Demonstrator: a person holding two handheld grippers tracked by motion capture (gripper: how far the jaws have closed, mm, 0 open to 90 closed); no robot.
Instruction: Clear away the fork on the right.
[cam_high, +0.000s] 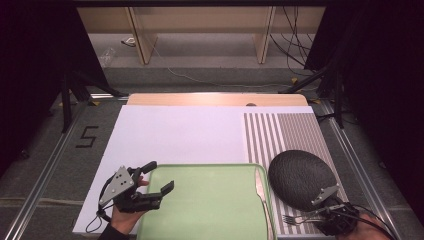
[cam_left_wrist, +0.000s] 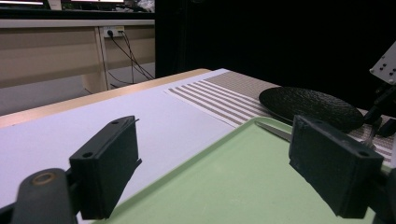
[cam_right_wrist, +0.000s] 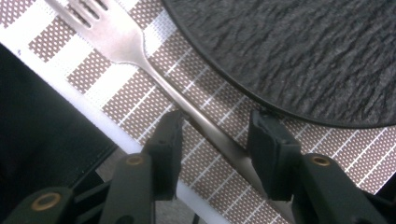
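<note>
fork (cam_right_wrist: 140, 53): brushed metal | plate (cam_right_wrist: 299, 51): matt, rough (slate-like) | placemat (cam_right_wrist: 154, 100): woven | tray (cam_high: 210, 205): smooth plastic

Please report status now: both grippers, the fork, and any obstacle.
Left gripper open over green tray. Right gripper straddling fork handle, not clamped. Black plate close alongside.

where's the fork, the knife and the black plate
fork (cam_right_wrist: 122, 43): right gripper view, on the neck just below the prongs
knife (cam_high: 260, 186): high view, on the blade, at the green tray's right edge
black plate (cam_high: 299, 176): high view, on the middle of its textured top
</note>
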